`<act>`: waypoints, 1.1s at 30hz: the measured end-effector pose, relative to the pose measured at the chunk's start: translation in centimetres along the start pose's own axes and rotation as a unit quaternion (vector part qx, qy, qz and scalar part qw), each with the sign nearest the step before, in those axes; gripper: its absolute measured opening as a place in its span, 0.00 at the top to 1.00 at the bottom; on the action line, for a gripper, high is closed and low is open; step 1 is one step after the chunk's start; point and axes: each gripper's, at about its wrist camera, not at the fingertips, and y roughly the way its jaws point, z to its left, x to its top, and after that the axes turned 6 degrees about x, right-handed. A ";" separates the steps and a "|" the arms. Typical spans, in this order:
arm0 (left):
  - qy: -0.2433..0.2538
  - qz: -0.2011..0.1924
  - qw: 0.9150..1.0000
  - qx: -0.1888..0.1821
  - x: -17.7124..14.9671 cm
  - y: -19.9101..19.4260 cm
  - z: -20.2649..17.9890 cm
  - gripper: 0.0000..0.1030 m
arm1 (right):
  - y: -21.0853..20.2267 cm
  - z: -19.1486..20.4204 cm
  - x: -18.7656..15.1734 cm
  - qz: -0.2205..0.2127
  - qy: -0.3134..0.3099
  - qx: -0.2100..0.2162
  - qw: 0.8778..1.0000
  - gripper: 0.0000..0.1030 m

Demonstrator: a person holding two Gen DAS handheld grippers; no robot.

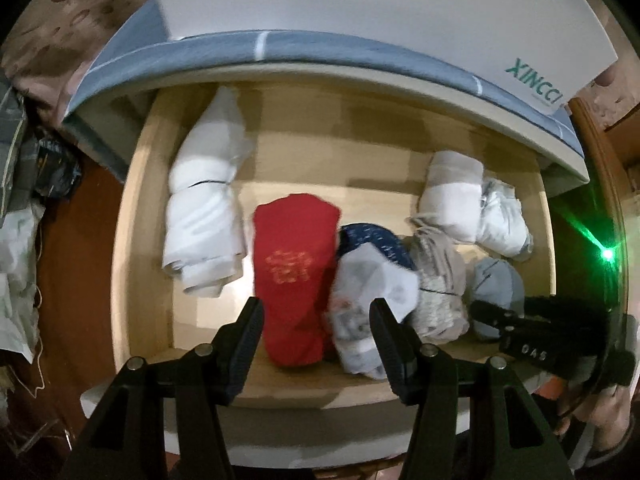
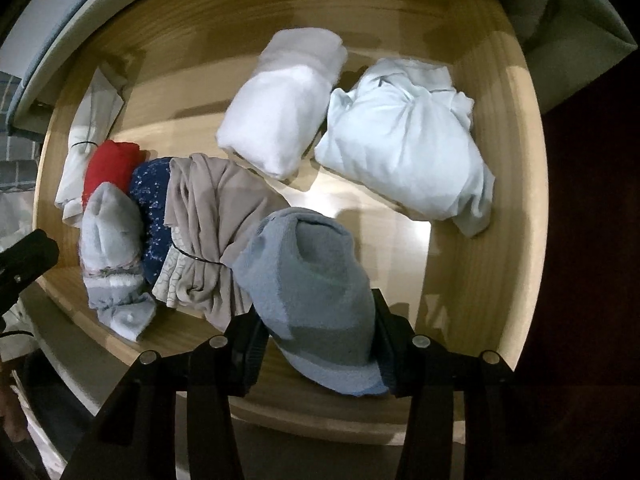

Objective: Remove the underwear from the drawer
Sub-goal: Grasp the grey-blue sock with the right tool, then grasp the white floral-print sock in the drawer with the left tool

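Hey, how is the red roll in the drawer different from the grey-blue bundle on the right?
The red roll is one bright colour with a gold print; the grey-blue bundle is banded grey and pale blue, unprinted. The red roll lies between the left claw's open fingers, ungripped; the grey-blue bundle is pinched by the right claw. Both are folded fabric in the wooden drawer.
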 end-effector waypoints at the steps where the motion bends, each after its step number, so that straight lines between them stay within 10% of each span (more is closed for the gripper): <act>1: 0.001 0.001 1.000 -0.002 0.1 0.0 -0.4 0.46 | 0.1 0.0 0.1 0.000 0.000 -0.001 1.000 0.57; 24: 0.029 0.063 0.997 0.021 1.4 6.9 -4.6 0.46 | -0.9 -1.9 0.2 0.002 0.004 0.010 1.000 0.56; 33: 0.046 0.048 0.998 0.015 1.3 6.0 -5.0 0.74 | -0.7 -1.9 0.3 0.003 0.006 0.014 1.000 0.56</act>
